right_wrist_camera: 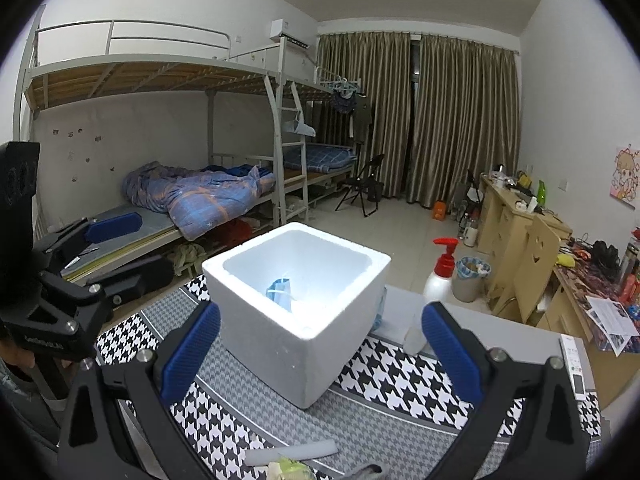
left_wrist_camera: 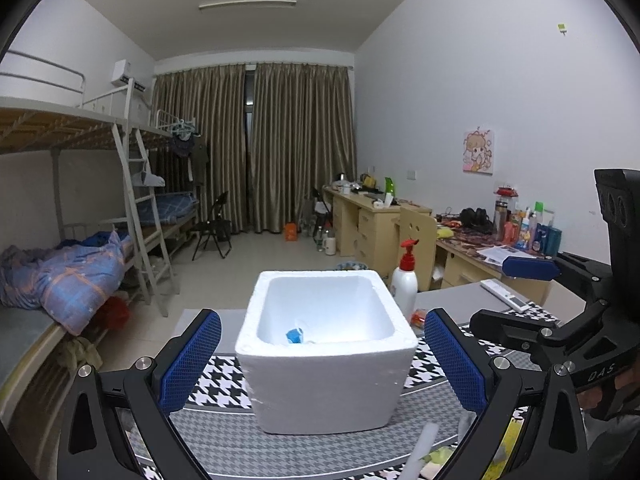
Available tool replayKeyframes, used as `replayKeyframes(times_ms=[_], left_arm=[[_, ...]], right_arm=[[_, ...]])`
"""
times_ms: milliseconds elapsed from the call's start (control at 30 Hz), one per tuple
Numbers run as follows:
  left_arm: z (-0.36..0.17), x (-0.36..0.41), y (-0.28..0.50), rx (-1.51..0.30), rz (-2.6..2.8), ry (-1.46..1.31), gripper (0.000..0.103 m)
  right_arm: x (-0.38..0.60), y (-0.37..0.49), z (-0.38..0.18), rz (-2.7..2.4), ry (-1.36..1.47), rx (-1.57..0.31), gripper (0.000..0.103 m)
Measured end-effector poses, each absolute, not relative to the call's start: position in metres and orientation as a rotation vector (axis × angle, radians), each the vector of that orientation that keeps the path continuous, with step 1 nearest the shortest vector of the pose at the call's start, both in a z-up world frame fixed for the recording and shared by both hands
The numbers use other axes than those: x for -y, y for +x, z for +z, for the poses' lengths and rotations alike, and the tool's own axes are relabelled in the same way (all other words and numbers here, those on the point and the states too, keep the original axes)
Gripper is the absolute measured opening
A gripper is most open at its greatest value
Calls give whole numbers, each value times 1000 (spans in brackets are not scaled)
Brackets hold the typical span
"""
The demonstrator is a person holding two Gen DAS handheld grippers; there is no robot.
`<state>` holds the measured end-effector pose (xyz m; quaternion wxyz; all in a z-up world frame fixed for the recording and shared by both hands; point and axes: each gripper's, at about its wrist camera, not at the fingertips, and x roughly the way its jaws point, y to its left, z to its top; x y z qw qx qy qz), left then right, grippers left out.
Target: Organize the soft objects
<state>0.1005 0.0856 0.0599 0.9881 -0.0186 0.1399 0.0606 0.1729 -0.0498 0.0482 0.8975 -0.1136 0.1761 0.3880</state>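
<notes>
A white foam box (left_wrist_camera: 326,364) (right_wrist_camera: 298,312) stands on a houndstooth cloth (left_wrist_camera: 216,388) (right_wrist_camera: 400,384). Inside it lies a crumpled blue face mask (left_wrist_camera: 297,335) (right_wrist_camera: 279,290). My left gripper (left_wrist_camera: 324,364) is open, its blue pads either side of the box and nothing held. My right gripper (right_wrist_camera: 320,352) is open too, pads flanking the box from the near side. A grey foam stick (right_wrist_camera: 292,454) and a yellow-green soft thing (right_wrist_camera: 294,469) (left_wrist_camera: 438,458) lie on the cloth at the near edge. Each view shows the other gripper off to one side.
A white pump bottle with a red top (left_wrist_camera: 405,280) (right_wrist_camera: 440,276) stands just behind the box on its right. A white remote (left_wrist_camera: 506,295) (right_wrist_camera: 573,362) lies at the table's right edge. Bunk beds (right_wrist_camera: 160,168) stand to the left, desks (left_wrist_camera: 372,224) to the right.
</notes>
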Motion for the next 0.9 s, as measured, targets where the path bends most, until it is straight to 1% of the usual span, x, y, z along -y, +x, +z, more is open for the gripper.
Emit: replayKeyframes(times_ms=[467, 900], left_arm=[[42, -71, 99, -312, 69, -36, 102], [25, -66, 100, -346, 41, -83, 102]], right_arm=[[72, 161, 35, 740, -215, -360, 102], [94, 157, 19, 709, -170, -400, 102]])
